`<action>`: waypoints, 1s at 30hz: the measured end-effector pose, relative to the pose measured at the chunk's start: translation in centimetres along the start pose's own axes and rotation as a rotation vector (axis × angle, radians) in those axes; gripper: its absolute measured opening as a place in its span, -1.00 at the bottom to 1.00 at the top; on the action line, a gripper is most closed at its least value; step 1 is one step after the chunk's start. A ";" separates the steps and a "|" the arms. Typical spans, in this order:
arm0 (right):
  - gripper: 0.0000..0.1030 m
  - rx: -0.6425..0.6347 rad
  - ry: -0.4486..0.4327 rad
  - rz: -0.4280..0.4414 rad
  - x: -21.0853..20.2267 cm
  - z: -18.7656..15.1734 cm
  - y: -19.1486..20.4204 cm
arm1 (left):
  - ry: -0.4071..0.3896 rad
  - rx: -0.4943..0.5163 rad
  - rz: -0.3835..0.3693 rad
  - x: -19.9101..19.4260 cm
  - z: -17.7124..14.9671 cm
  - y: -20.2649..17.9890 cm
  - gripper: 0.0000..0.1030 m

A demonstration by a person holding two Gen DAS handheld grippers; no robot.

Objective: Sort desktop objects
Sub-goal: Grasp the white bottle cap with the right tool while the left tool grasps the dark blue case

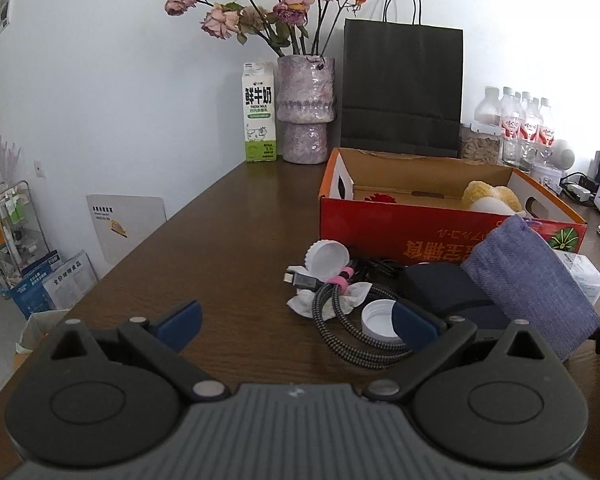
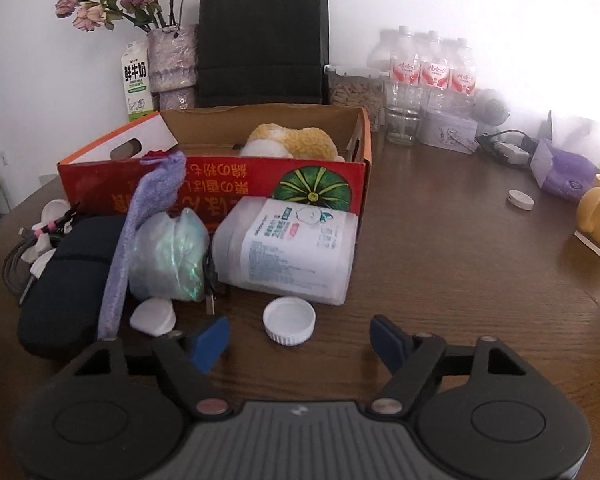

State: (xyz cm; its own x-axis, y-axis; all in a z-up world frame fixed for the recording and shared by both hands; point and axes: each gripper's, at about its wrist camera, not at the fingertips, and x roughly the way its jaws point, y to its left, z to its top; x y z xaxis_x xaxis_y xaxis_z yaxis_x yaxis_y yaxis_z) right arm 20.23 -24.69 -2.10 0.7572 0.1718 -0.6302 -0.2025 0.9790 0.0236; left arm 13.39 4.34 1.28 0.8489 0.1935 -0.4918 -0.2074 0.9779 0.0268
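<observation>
While right gripper [image 2: 298, 340] hangs with jaws apart, nothing between, white cap [image 2: 289, 320] lies on worktop [image 2: 440, 248] just ahead, in front of red box [image 2: 204, 184]. Center jaws round cap, squeeze rim gently. Left gripper [image 1: 296, 326] open too, empty.

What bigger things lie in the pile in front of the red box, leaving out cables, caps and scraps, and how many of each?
White plastic jar, on its side: 1
Dark case: 1
Purple knit pouch: 1
Crinkly plastic bag: 1
Total: 4
</observation>
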 end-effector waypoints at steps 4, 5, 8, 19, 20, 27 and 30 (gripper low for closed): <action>0.17 0.008 0.008 0.008 0.8 0.3 0.0 | 0.011 0.007 -0.004 0.6 0.0 -0.6 1.00; 0.12 0.005 0.003 0.003 0.8 0.3 0.0 | 0.013 0.008 -0.004 0.7 0.0 -0.7 1.00; -0.10 0.008 -0.006 0.005 0.9 0.3 0.0 | 0.020 0.009 -0.004 0.9 0.0 -1.0 1.00; -0.47 0.013 -0.033 0.021 0.4 0.0 -0.3 | 0.030 0.027 -0.029 0.8 0.6 -2.9 1.00; -0.47 0.017 -0.039 0.022 0.2 0.0 -0.4 | 0.033 0.034 -0.028 0.8 0.8 -3.2 1.00; -0.47 0.018 -0.108 0.028 -1.9 0.7 -1.0 | 0.043 0.083 -0.051 1.0 1.8 -6.7 1.00; -0.47 0.019 -0.143 0.031 -2.8 1.5 -1.4 | 0.077 0.079 -0.056 2.0 2.2 -8.0 1.00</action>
State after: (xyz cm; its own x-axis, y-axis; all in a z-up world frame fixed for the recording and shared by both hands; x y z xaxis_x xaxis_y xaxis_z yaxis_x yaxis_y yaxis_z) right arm 19.30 -26.42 0.82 0.8319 0.2144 -0.5118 -0.2161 0.9747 0.0571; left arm 17.75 -2.91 1.99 0.8176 0.1351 -0.5597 -0.1194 0.9907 0.0647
